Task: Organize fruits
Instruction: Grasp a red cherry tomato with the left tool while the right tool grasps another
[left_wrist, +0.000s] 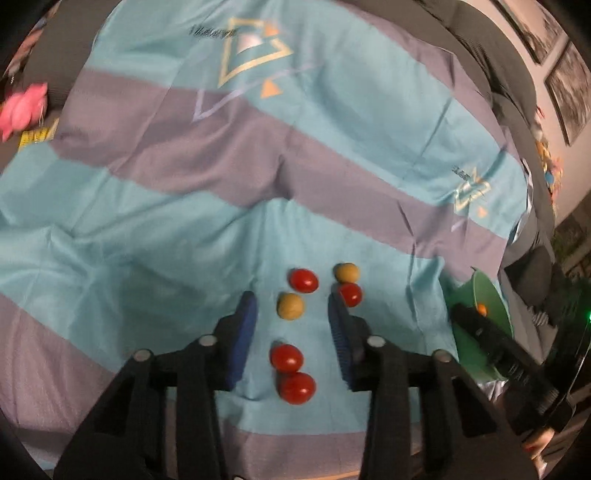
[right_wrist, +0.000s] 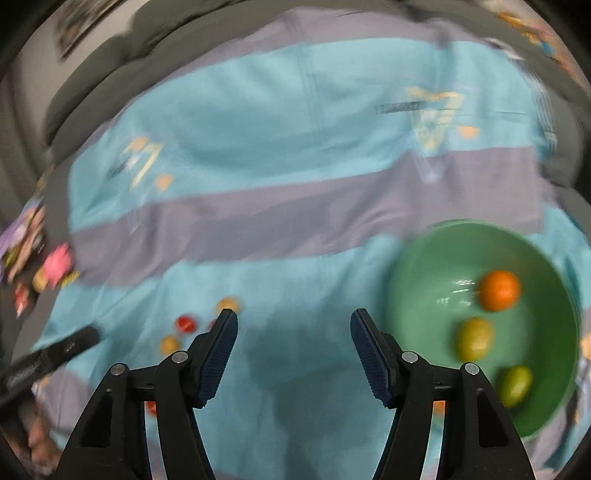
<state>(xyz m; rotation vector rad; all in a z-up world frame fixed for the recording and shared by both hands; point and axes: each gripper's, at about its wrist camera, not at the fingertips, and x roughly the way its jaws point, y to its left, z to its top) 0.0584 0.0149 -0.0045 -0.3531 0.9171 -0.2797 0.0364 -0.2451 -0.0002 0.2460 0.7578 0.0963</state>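
Note:
In the left wrist view my left gripper (left_wrist: 291, 306) is open above a cluster of small fruits on the striped cloth. A tan fruit (left_wrist: 290, 305) lies between its fingertips, and two red tomatoes (left_wrist: 286, 357) (left_wrist: 296, 387) lie between its fingers lower down. Another red tomato (left_wrist: 303, 280), a tan fruit (left_wrist: 346, 272) and a red tomato (left_wrist: 350, 294) lie beyond. My right gripper (right_wrist: 293, 321) is open and empty, left of a green bowl (right_wrist: 413, 288) holding an orange (right_wrist: 499, 290) and two yellow-green fruits (right_wrist: 474, 339) (right_wrist: 515, 384).
The blue and grey striped cloth (left_wrist: 258, 155) covers the surface. The green bowl's edge (left_wrist: 487, 291) and the other gripper's black body (left_wrist: 502, 354) show at the right of the left wrist view. A pink toy (left_wrist: 22, 109) lies far left. Framed pictures (left_wrist: 569, 88) hang on the wall.

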